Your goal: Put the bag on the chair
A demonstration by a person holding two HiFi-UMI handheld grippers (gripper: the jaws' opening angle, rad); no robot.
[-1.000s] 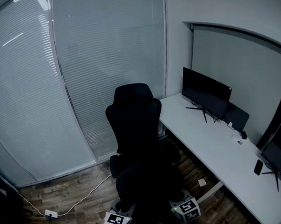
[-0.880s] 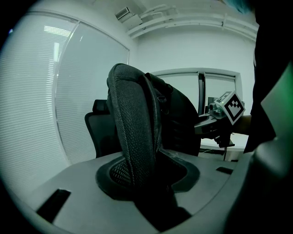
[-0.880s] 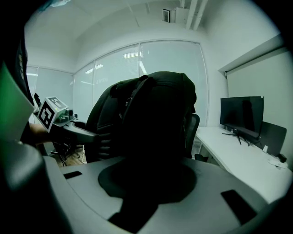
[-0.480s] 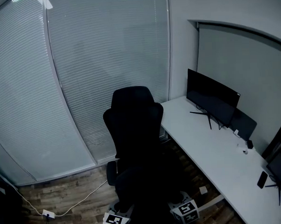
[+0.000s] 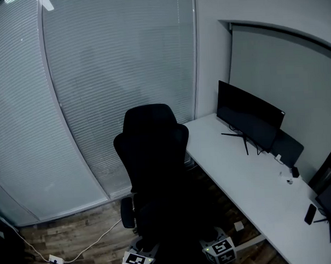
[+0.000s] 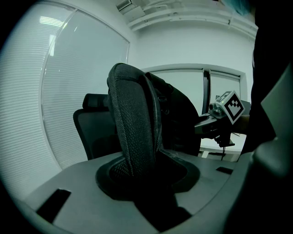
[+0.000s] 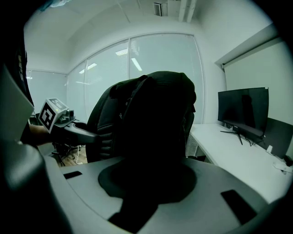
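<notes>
Closest to us, the left claw [image 6: 147,187] is clenched on the padded mesh shoulder strap [image 6: 135,128], and the right claw [image 7: 146,192] is clamped on the black backpack [image 7: 158,119] itself, which hangs in the air between them, just in front of the office chair [image 5: 152,140]. We judge this the carry step. Next we must lift it over the seat (too dark to make out) and lower it before letting go. Beyond lie wood floor [image 5: 66,242], a white table [image 5: 250,180] carrying a monitor [image 5: 250,117], and blinded glass walls [image 5: 97,77].
</notes>
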